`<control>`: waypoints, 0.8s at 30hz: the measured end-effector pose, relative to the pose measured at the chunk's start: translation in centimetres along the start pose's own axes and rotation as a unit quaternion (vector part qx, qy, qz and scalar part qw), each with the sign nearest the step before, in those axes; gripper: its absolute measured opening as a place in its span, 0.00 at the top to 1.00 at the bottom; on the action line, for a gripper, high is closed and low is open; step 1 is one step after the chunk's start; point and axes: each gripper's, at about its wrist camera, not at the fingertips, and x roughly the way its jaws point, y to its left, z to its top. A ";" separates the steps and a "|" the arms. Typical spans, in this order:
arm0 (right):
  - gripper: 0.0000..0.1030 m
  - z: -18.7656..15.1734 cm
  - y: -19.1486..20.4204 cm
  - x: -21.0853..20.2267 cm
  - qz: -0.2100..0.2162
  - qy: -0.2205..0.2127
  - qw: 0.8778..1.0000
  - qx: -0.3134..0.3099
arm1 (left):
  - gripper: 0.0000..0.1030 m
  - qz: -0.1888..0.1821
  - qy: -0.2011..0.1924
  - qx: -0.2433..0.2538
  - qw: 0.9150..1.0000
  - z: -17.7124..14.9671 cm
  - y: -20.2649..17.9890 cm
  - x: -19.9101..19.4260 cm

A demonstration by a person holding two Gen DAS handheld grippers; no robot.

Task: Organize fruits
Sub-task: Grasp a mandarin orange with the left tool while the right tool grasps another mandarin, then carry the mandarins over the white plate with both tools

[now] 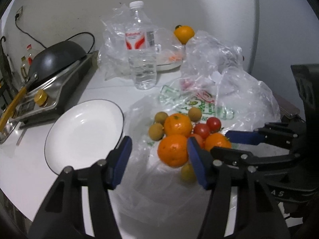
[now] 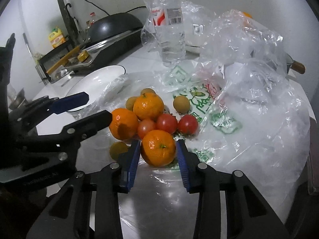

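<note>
Right gripper [image 2: 157, 155] clamps the nearest orange [image 2: 158, 148] (pads touching both flanks); left gripper [image 1: 159, 159] brackets another, unclosed.

Both views are moderately lit by cool, diffuse overhead light; corners fall to black outside the circular fisheye field. Straight edges bow strongly toward the rim. Specular glare appears on the white plate [image 1: 83, 131], the crumpled plastic bags [image 1: 229, 75] and the water bottle [image 1: 142, 45]. The white tabletop [image 2: 163, 203] reflects a soft highlight. Shadows are faint and short, and a dark patch falls on one orange [image 2: 123, 124]. Centre detail is fairly sharp, while peripheral areas are soft, with slight noise and compression smear.
</note>
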 end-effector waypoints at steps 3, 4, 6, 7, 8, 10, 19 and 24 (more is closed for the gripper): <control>0.63 0.1 -0.5 -0.8 -0.005 -0.011 1.000 0.007 | 0.43 -0.007 0.011 0.009 1.000 0.2 -0.5 0.7; 0.63 0.1 -0.7 -1.1 -0.008 -0.015 1.000 0.009 | 0.43 -0.009 0.015 0.012 1.000 0.2 -0.7 0.9; 0.63 0.2 -1.0 -1.8 -0.017 -0.025 0.999 0.013 | 0.43 -0.015 0.019 0.022 0.999 0.3 -1.1 1.1; 0.63 0.3 -1.3 -2.2 -0.020 -0.031 0.999 0.017 | 0.43 -0.016 0.020 0.027 0.999 0.3 -1.3 1.3; 0.63 0.4 -1.5 -2.4 -0.022 -0.034 0.999 0.020 | 0.43 -0.016 0.023 0.031 0.999 0.3 -1.5 1.5; 0.63 0.5 -1.7 -2.8 -0.027 -0.043 0.998 0.024 | 0.43 -0.014 0.031 0.036 0.999 0.3 -1.7 2.0; 0.63 0.2 -1.8 -3.5 -0.038 -0.070 0.996 0.035 | 0.57 -0.039 0.062 0.048 0.996 -0.1 -1.5 3.5; 0.63 0.3 -1.4 -4.3 -0.040 -0.084 0.995 0.046 | 0.57 -0.046 0.050 0.049 0.996 0.6 -1.1 2.6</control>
